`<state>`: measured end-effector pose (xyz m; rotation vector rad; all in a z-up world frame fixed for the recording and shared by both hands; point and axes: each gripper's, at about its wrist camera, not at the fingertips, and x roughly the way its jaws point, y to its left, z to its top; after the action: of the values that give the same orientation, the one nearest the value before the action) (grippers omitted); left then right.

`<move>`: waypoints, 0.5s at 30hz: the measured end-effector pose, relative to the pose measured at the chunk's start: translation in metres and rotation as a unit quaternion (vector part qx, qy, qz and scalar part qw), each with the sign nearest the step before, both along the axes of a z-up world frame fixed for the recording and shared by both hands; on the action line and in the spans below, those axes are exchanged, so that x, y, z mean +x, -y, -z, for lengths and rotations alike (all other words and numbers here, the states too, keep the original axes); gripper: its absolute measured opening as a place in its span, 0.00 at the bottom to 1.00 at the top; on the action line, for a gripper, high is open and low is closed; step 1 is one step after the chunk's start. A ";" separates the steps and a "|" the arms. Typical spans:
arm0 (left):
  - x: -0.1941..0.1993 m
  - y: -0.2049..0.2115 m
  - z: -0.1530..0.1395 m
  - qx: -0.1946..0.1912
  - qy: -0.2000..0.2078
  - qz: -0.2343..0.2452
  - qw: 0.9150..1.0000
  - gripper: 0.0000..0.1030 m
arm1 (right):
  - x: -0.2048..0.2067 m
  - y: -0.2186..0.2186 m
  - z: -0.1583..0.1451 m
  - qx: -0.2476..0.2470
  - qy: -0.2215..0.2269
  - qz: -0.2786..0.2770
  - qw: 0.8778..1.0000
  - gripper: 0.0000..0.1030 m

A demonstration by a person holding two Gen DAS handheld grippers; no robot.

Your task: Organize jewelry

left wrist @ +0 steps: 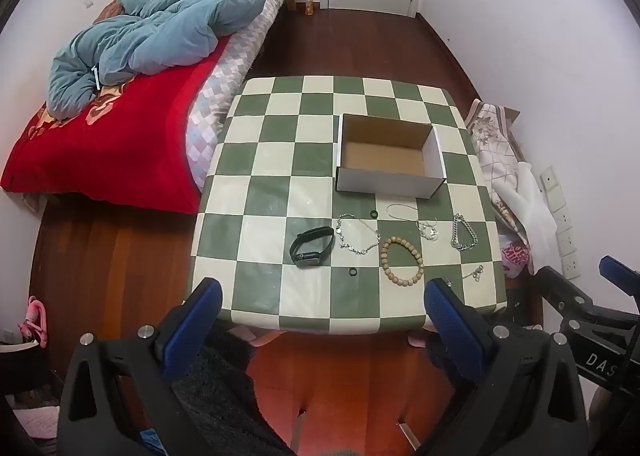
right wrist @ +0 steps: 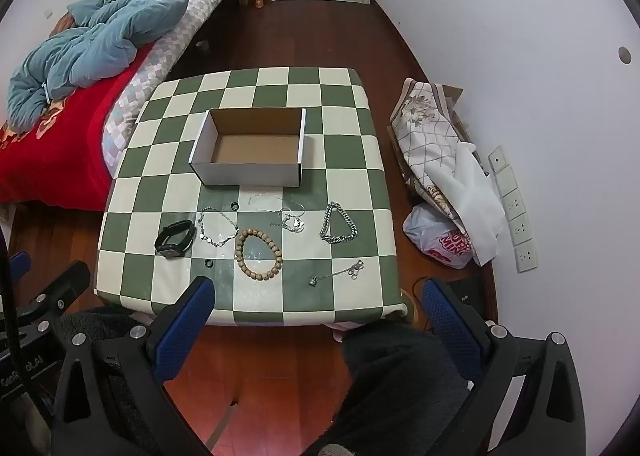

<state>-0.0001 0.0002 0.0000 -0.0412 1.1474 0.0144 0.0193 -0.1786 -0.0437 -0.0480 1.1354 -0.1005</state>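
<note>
At the bottom of the left wrist view, the left tongs (left wrist: 322, 296) stand wide open with blue pads, holding nothing, hovering before the near edge of the green-and-cream checkered surface (left wrist: 280, 176). The right tongs (right wrist: 318, 294) are likewise spread wide and empty in the right wrist view.

Just beyond, in the lower middle of the frame, jewelry lies spread on the surface: a small silver pendant chain (right wrist: 338, 272) nearest at right, a tiny black ring (right wrist: 208, 263), and a round wooden bead bracelet (right wrist: 259, 254). Behind these, from left to right, lie a black smart wristband (right wrist: 175, 239), a silver disc-link bracelet (right wrist: 217, 229), a thin tangled silver necklace (right wrist: 285, 214) and a chunky silver chain bracelet (right wrist: 338, 224). A second black ring (right wrist: 234, 207) sits near the box.

At centre stands an open white cardboard box (right wrist: 248, 173), its brown floor bare. A bed with a red blanket (right wrist: 52, 160) fills the upper left.
</note>
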 end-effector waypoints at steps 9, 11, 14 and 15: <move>0.000 0.001 -0.005 0.001 0.003 0.006 1.000 1.00 | -0.003 0.002 -0.005 -0.002 0.004 0.000 1.000 1.00; 0.002 0.001 -0.005 0.001 0.003 0.007 1.000 1.00 | -0.002 0.004 -0.008 -0.003 0.005 0.001 1.000 1.00; -0.001 0.005 -0.008 0.002 0.006 0.009 1.000 1.00 | -0.002 0.004 -0.009 -0.002 0.007 0.002 1.000 1.00; -0.001 0.006 -0.009 0.003 0.007 0.009 1.000 1.00 | -0.005 0.006 -0.009 -0.001 0.007 0.001 1.000 1.00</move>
<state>-0.0006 -0.0056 0.0087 -0.0250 1.1330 0.0008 0.0143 -0.1842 -0.0346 -0.0480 1.1216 -0.1048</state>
